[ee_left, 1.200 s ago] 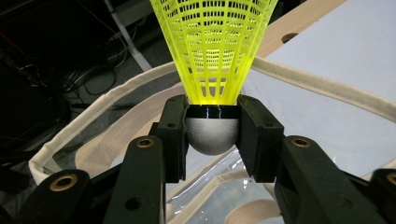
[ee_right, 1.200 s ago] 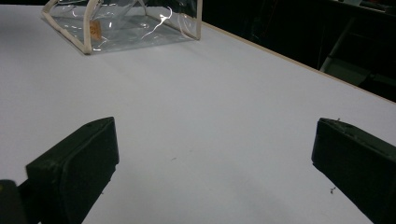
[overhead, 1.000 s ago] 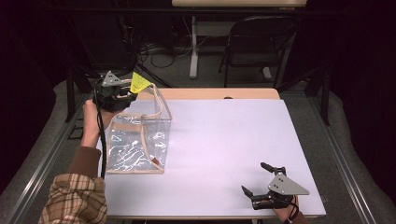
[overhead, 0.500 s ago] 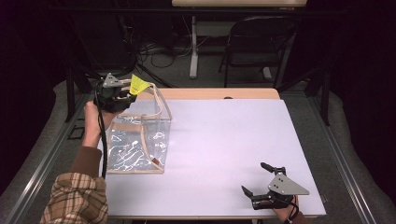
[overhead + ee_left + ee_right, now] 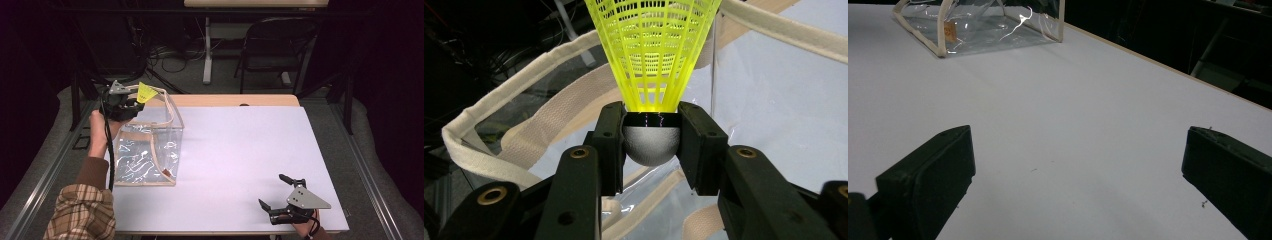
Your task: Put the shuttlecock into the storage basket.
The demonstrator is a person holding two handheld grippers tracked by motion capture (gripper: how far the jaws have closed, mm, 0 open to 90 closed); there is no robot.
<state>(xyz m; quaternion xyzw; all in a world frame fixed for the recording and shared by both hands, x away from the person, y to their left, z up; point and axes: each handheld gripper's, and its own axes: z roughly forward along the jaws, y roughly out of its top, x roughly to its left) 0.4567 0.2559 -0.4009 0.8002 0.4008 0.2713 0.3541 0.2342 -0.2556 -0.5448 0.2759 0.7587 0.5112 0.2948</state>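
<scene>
Above bag (image 5: 150, 150), shuttlecock (image 5: 654, 65) skirt pointing away

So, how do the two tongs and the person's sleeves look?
Both tongs, left and right, are black, each with a grey three-cornered plate on top. A black cable trails from the left one. Its jaws show brass-coloured pivot pins. The left sleeve is plaid, with a brown cuff.

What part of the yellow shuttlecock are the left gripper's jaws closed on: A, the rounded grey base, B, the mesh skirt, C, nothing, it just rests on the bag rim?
A: in the left gripper view the left gripper has its jaws pressed on either side of the rounded grey base of the shuttlecock, with the yellow skirt fanning out free above them, over the open clear bag.
</scene>
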